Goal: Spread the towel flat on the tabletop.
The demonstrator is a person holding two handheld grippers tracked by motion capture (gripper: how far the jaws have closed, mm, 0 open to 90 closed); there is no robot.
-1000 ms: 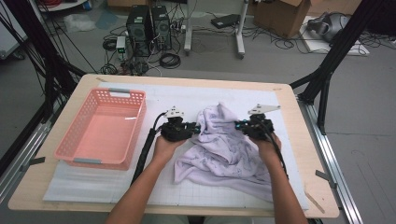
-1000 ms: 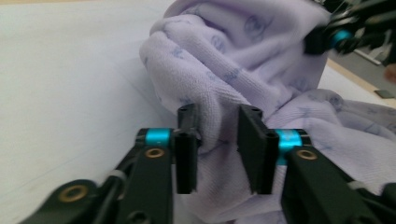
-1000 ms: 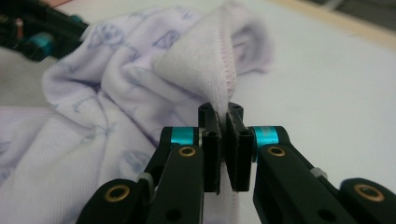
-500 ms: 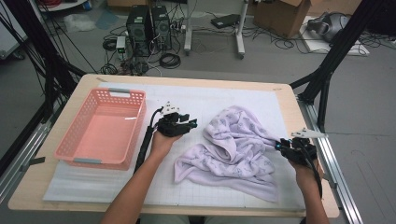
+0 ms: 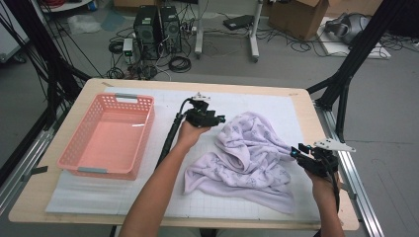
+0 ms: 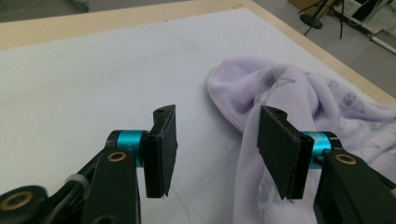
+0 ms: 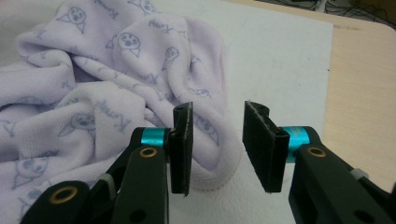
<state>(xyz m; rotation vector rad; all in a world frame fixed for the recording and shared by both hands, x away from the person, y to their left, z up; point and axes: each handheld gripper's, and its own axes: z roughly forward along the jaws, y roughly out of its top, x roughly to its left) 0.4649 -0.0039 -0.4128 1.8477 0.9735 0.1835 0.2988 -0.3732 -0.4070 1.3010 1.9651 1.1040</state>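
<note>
A: From the high view, where is the lilac towel found?
B: It is seen crumpled on the white mat right of centre, well apart from the pink basket. The left gripper is held just beside the towel's upper left edge, the right gripper at its right edge. Opposite sides seem to be chosen so that the cloth can be spread out.

A: And in the left gripper view?
B: The jaws are shown apart, having just been opening, with bare mat between them. A rounded hem of the towel is seen past the right-hand jaw; nothing is gripped.

A: The right gripper view?
B: The jaws have likewise just been opening and are held apart. A rolled fold of the printed towel lies in the gap, close against the left-hand jaw, but it is not pinched. A fresh hold on that edge is probably being lined up.
</note>
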